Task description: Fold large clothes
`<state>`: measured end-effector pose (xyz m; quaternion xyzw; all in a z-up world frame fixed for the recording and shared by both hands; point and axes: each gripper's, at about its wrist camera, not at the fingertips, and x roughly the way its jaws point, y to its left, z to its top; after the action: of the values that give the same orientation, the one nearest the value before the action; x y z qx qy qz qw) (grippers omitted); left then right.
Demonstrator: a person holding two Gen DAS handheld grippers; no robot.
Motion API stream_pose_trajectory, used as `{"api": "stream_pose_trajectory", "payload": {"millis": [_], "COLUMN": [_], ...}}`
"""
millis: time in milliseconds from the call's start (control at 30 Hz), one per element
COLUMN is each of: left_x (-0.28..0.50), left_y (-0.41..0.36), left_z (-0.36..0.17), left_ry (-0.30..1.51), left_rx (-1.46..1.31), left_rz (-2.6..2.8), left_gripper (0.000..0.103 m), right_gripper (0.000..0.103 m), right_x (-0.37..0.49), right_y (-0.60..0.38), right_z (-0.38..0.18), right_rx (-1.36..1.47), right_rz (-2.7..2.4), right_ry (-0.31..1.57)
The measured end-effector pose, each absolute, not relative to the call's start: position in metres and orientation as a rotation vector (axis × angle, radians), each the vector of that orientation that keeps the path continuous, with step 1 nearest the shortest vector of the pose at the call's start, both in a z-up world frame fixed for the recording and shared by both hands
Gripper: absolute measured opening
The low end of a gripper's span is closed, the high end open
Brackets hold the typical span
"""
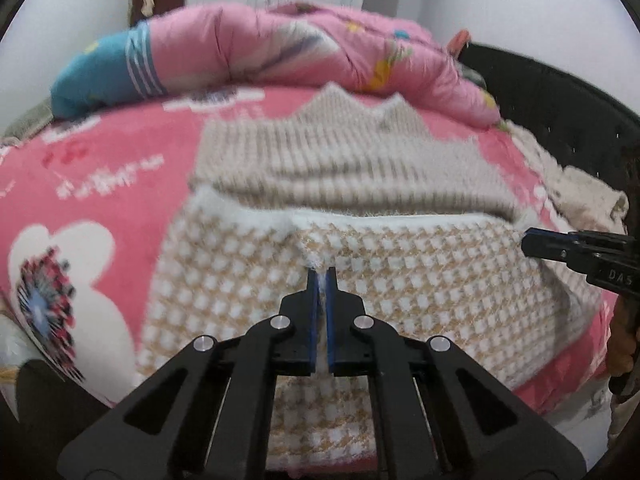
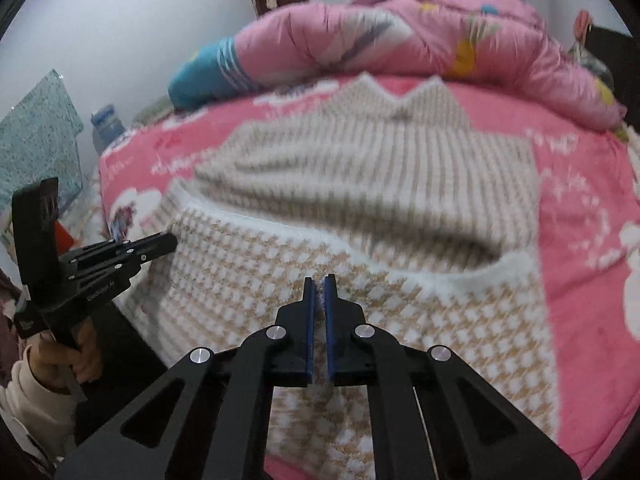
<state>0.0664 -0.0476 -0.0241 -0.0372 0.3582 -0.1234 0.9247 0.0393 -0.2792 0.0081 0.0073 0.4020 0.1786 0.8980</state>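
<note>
A knitted sweater lies on a pink bed. Its near part is a tan-and-white check knit (image 1: 420,280) (image 2: 440,320). Its far part is beige ribbed knit (image 1: 340,152) (image 2: 380,160). My left gripper (image 1: 321,272) is shut on a pinch of the check knit near the white hem, lifting a small fold. My right gripper (image 2: 319,280) is shut on the check knit as well, with fuzz between its blue pads. Each gripper shows in the other's view: the right gripper (image 1: 528,242) at the sweater's right edge, the left gripper (image 2: 170,242) at its left edge.
A rolled pink quilt (image 1: 320,48) (image 2: 440,32) lies across the far side of the bed. The pink printed bedsheet (image 1: 100,184) (image 2: 580,208) surrounds the sweater. A dark headboard (image 1: 560,100) stands at the right. A water bottle (image 2: 106,124) and a person's hand (image 2: 80,352) are at the left.
</note>
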Motion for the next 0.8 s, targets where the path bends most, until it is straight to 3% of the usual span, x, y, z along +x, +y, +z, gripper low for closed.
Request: {"api": "stream_pose_trajectory", "payload": {"millis": [100,167,267,400,433,533,667,800], "left_x": [0.082,0.092,0.087,0.074,0.072,0.082,0.099,0.092], "left_y": [-0.047,-0.046,-0.043,-0.029,-0.024,-0.006,0.012,0.008], "left_z": [-0.036,-0.059,-0.063,-0.042,-0.037,-0.043,-0.07,-0.062], "left_ry": [0.792,0.87,0.854,0.78,0.752,0.786,0.849,0.852], "left_rx": [-0.085,-0.1,-0.129,-0.147,-0.149,-0.167,-0.262,-0.244], "left_rz": [-0.238,-0.236,-0.256,-0.263,-0.254,-0.187,-0.189,-0.177], "left_gripper": [0.004,0.011,0.014,0.052,0.055,0.059,0.059,0.06], "right_gripper": [0.005,0.005,0.005,0.026,0.03,0.031,0.031,0.032], "right_x": [0.055,0.073,0.071,0.049,0.043,0.04,0.07,0.065], "right_y": [-0.274,-0.273,-0.288,-0.319,-0.329,-0.347,-0.363,-0.368], "right_z": [-0.008,-0.043,-0.04,-0.006,0.001,-0.004,-0.062,-0.037], "right_rx": [0.006,0.004,0.077,0.09,0.09,0.064,0.1,0.186], "right_rz": [0.35,0.359,0.387,0.302,0.274,0.196,0.142,0.123], "right_ry": [0.855,0.966,0.961,0.875,0.857,0.879,1.022,0.988]}}
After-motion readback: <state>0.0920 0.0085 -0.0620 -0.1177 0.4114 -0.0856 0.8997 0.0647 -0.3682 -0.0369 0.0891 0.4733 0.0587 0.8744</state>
